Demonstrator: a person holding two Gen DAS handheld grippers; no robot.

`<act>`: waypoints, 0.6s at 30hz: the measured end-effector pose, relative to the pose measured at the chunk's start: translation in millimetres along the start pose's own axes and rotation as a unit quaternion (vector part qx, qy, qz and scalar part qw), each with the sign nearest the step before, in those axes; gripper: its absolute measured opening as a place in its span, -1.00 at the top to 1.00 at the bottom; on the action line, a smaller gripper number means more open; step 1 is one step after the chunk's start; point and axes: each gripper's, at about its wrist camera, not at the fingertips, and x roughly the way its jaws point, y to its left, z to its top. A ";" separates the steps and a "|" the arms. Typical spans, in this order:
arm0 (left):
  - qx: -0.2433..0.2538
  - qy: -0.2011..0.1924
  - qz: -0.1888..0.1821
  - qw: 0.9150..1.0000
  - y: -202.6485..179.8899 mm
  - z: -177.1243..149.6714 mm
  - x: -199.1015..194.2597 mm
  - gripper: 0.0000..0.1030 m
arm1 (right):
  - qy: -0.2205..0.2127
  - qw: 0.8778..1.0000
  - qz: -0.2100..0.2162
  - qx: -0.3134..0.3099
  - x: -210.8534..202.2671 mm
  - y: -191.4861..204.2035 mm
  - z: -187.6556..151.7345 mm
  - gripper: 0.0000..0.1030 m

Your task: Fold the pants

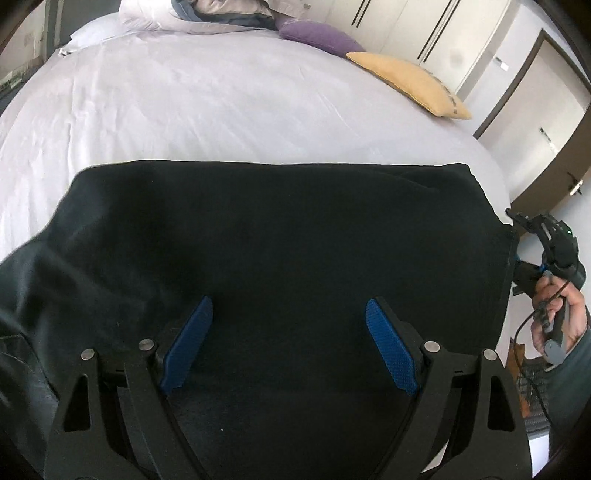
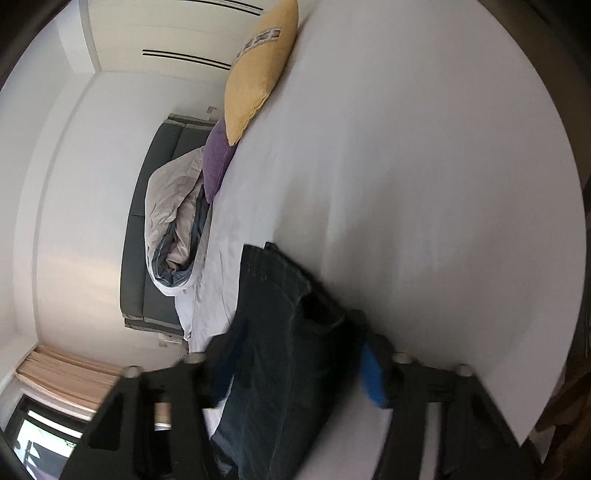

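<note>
The dark pants (image 1: 280,236) lie flat on the white bed sheet (image 1: 221,110), filling the lower half of the left wrist view. My left gripper (image 1: 290,314) is open just above the cloth, its blue pads (image 1: 389,354) wide apart and holding nothing. My right gripper shows at the pants' right edge in the left wrist view (image 1: 517,254), held in a hand. In the right wrist view, rolled sideways and blurred, the right gripper (image 2: 299,365) is open with the edge of the pants (image 2: 273,332) between its blue pads (image 2: 373,380).
A yellow cushion (image 1: 410,83) and a purple cushion (image 1: 317,35) lie at the far right of the bed, a bundled duvet (image 1: 199,16) at its head. Wardrobe doors (image 1: 424,33) and a door (image 1: 543,122) stand beyond the bed's right side.
</note>
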 end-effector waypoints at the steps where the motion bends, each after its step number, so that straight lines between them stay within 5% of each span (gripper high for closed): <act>1: 0.004 -0.002 0.011 1.000 1.0 -0.8 0.0 -0.65 | 0.006 1.000 0.001 -0.003 2.5 0.7 1.3 0.58; 13: 0.006 -0.004 0.012 1.000 0.4 -8.5 7.9 -0.65 | -0.028 0.996 -0.053 -0.067 6.0 34.4 -20.7 0.72; 18: -0.016 -0.016 -0.009 1.000 12.4 -13.0 1.8 -0.65 | -0.034 0.976 -0.057 -0.208 4.5 112.7 -60.8 0.72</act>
